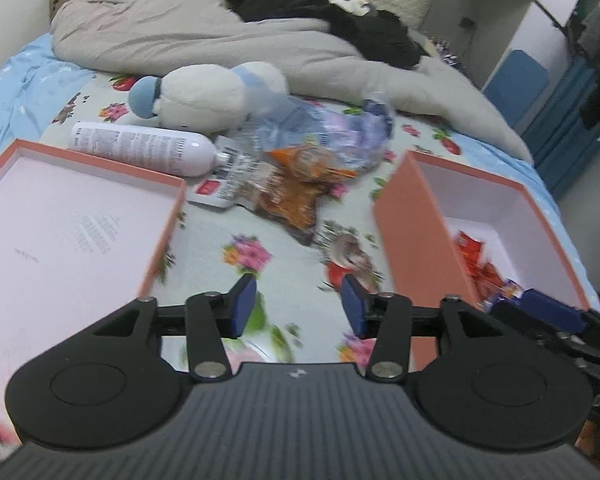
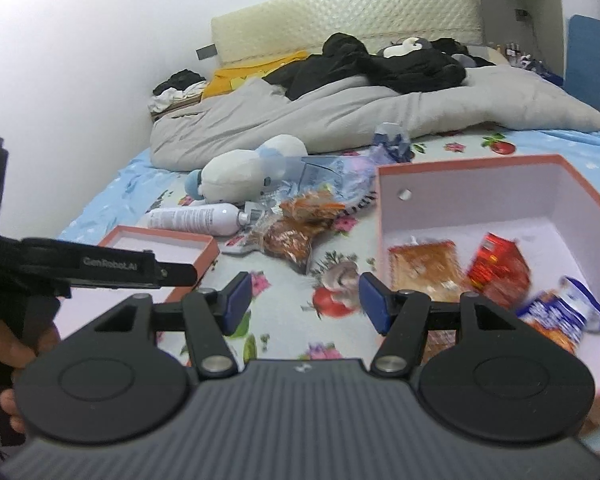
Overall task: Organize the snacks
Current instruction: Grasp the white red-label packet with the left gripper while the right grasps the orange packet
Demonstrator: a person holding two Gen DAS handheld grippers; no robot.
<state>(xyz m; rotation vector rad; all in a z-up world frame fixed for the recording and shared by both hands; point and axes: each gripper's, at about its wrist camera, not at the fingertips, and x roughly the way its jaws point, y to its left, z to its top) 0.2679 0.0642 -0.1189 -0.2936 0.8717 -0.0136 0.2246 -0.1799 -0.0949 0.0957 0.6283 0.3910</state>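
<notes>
Bed (image 1: 292, 248) with flowered sheet; left claw (image 1: 298, 306) and right claw (image 2: 304, 302) both released, holding nothing; box (image 2: 500, 208) at right already holds three snacks; loose packets (image 1: 296, 196) lie ahead; likely step: reaching for the next packet, which calls for closing on it.

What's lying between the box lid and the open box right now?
Only bare flowered bedsheet, seen in both wrist views; the lid and the box flank it, and the snack packets lie farther back.
</notes>
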